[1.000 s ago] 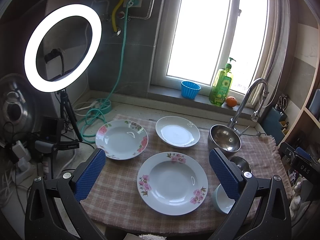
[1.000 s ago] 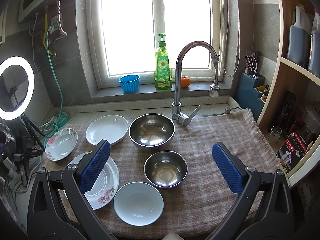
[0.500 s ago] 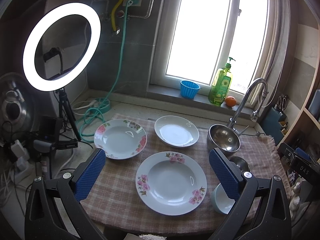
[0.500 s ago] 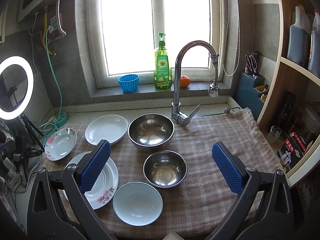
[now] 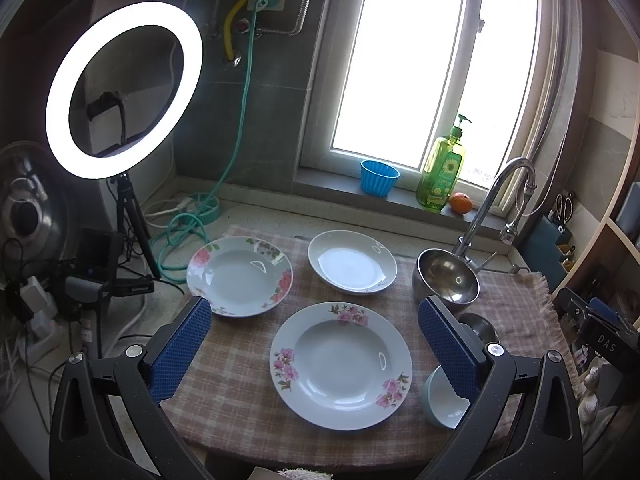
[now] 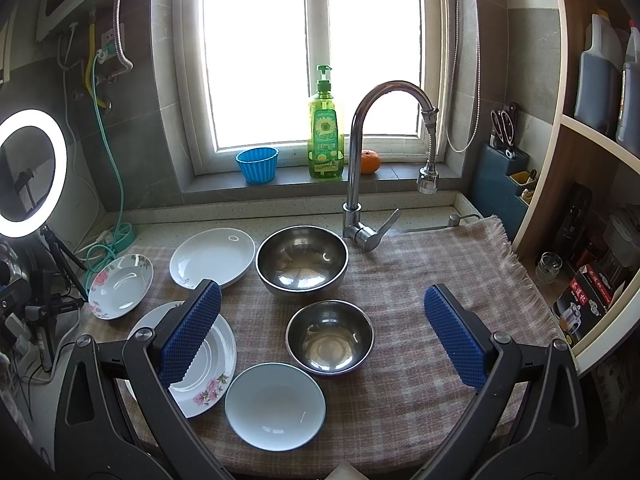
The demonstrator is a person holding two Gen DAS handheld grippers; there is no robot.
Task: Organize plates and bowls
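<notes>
Inventory, taken with the faucet (image 6: 360, 160) as landmark.

1. My left gripper (image 5: 316, 354): jaws spread wide, holding nothing, above the checked cloth (image 5: 236, 380).
2. My right gripper (image 6: 322, 340): jaws likewise spread, empty.
3. Large steel bowl (image 6: 302, 260): on the cloth just beside the faucet base, to its left.
4. Small steel bowl (image 6: 330, 338): nearer me than the large one, close to it.
5. Pale bowl (image 6: 275, 406): nearer still, beside the small steel bowl.
6. Plain white plate (image 5: 352, 262): left of the large steel bowl.
7. Small floral plate (image 5: 240, 276): farthest left of the faucet, at the cloth's edge.
8. Large floral plate (image 5: 340, 364): left of the pale bowl, between my left gripper's fingers in that view.
9. All lay singly on the tabletop, none stacked.
</notes>
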